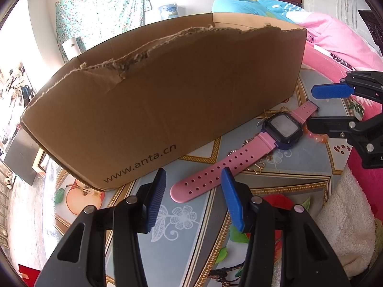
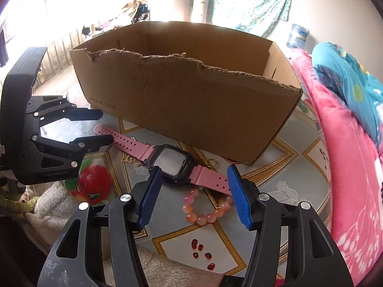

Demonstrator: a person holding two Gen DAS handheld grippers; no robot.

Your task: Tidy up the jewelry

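Observation:
A pink-strapped watch (image 1: pixel 282 129) with a dark square face lies flat on the patterned table in front of a brown cardboard box (image 1: pixel 167 100). My left gripper (image 1: pixel 194 196) is open, its blue pads either side of the long strap's end. In the right wrist view the watch (image 2: pixel 171 160) lies just ahead of my open right gripper (image 2: pixel 192 193), whose pads straddle its face end and short strap. An orange bead bracelet (image 2: pixel 205 211) lies between the right fingers, partly under the strap. A thin gold chain (image 2: pixel 129 159) lies under the watch. The box (image 2: pixel 191 105) is open-topped.
The table has a patterned cloth with fruit prints (image 2: pixel 95 179). A pink blanket (image 2: pixel 347 167) lies at the right, a white fluffy towel (image 1: pixel 347 215) at the table's near edge. Each gripper shows in the other's view: the right (image 1: pixel 320 106), the left (image 2: pixel 103 125).

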